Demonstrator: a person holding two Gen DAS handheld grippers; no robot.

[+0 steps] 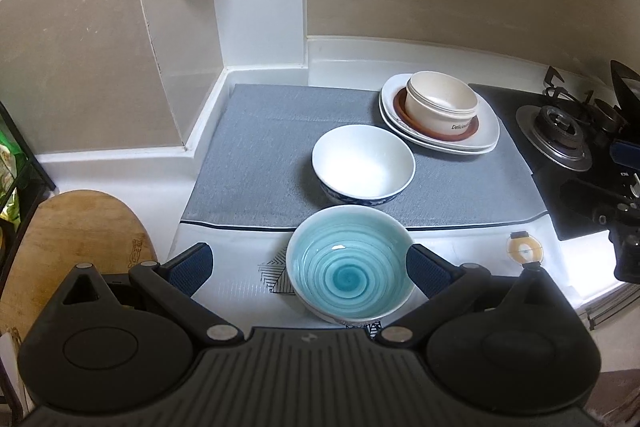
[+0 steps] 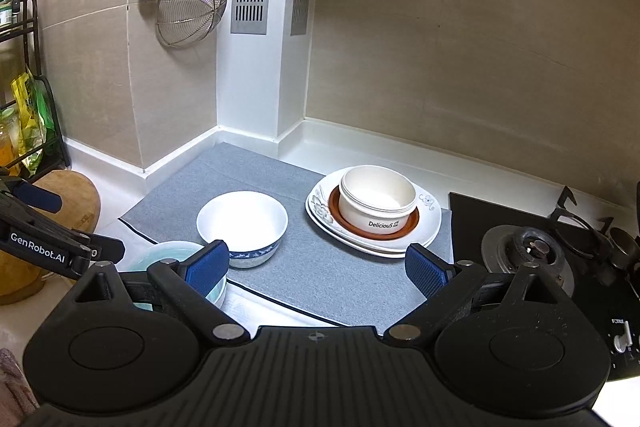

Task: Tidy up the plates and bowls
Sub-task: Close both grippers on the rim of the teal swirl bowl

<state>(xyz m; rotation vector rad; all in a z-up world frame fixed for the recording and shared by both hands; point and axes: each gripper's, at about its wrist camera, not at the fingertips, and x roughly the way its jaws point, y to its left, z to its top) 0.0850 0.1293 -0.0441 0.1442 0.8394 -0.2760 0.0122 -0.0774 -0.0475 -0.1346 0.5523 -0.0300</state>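
Observation:
A turquoise spiral bowl (image 1: pixel 351 263) sits on the white cloth at the counter's front, between the fingers of my open left gripper (image 1: pixel 310 269), whose right pad is close to its rim. Behind it a white bowl with a blue patterned base (image 1: pixel 363 165) rests on the grey mat (image 1: pixel 260 155). Farther back right, a cream "Delicious" bowl (image 1: pixel 441 103) stands on a brown saucer atop stacked white plates (image 1: pixel 486 123). My right gripper (image 2: pixel 316 267) is open above the mat, holding nothing. It sees the white bowl (image 2: pixel 242 223), the turquoise bowl (image 2: pixel 172 255), the cream bowl (image 2: pixel 378 205) and the plates (image 2: pixel 430 217).
A gas hob (image 1: pixel 560 139) lies to the right of the mat. A wooden cutting board (image 1: pixel 68 243) leans at the left by a black rack (image 2: pixel 24 87). A wire strainer (image 2: pixel 192 3), a cleaver and spoons hang on the tiled wall.

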